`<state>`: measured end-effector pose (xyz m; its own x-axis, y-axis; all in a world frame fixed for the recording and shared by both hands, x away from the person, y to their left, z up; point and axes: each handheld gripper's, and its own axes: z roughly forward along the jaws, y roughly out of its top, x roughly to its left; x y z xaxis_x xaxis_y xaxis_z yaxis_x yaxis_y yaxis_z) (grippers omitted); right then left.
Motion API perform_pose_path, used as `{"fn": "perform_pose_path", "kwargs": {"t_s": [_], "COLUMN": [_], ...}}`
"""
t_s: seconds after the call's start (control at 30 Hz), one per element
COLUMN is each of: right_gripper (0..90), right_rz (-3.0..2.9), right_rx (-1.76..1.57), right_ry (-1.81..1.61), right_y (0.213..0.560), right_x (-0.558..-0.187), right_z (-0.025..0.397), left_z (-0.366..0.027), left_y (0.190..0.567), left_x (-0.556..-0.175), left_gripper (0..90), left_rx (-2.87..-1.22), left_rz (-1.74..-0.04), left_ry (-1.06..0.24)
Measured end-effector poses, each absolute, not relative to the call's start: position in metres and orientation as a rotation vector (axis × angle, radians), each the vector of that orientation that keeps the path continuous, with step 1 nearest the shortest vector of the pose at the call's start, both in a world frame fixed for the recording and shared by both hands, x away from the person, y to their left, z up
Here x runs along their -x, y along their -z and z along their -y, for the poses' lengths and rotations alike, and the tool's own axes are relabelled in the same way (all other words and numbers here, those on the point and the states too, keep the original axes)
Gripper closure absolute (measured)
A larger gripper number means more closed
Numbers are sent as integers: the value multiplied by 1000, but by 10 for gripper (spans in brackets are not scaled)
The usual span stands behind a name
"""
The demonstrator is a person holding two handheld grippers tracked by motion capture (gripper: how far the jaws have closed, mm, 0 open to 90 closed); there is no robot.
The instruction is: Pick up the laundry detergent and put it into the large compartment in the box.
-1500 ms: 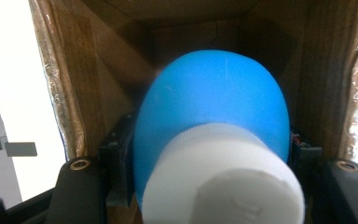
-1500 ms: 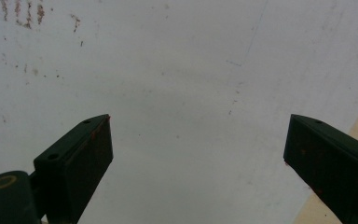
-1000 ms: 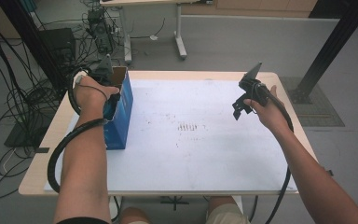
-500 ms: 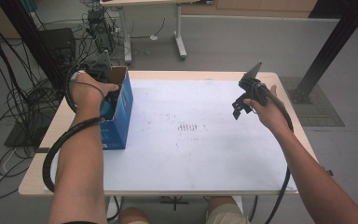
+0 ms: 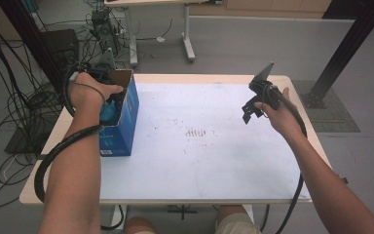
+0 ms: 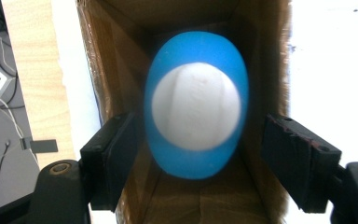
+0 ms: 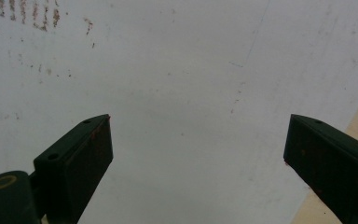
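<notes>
Your left gripper [image 6: 193, 154] is pointed down into the open blue cardboard box [image 5: 122, 127] at the table's [image 5: 195, 175] left edge. Jaws are spread wide, straddling a blue ball with a white round patch [image 6: 196, 105] inside the box. The left jaw sits right at the ball's edge; can't tell if it touches. The right jaw is clear of it, so no pinch.

Your right gripper [image 5: 251, 109] is held up over the right side of the white tabletop, jaws fully apart, holding nothing, touching nothing. The gripper view shows bare white surface with faint brown smudges [image 7: 23, 14].
</notes>
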<state>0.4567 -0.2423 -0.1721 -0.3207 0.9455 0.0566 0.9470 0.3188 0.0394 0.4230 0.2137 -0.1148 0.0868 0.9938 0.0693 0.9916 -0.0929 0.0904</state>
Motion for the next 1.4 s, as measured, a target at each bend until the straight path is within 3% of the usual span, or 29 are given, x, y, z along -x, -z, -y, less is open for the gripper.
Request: {"fn": "perform_pose_path", "kwargs": {"t_s": [0.43,1.4], "right_gripper": [80,80], "right_rz": [2534,2507], "right_rx": [1828,1868], "right_ry": [96,87], "right_y": [170,169], "right_x": [-457,-458], "right_z": [242,248], "left_z": [-194,-148], "left_y": [81,60], "left_x": [-405,-406], "left_gripper": [207,158], "left_rx": [-2366,-2594], "left_rz": [-1965,-1550], "left_ry": [-236,-232]}}
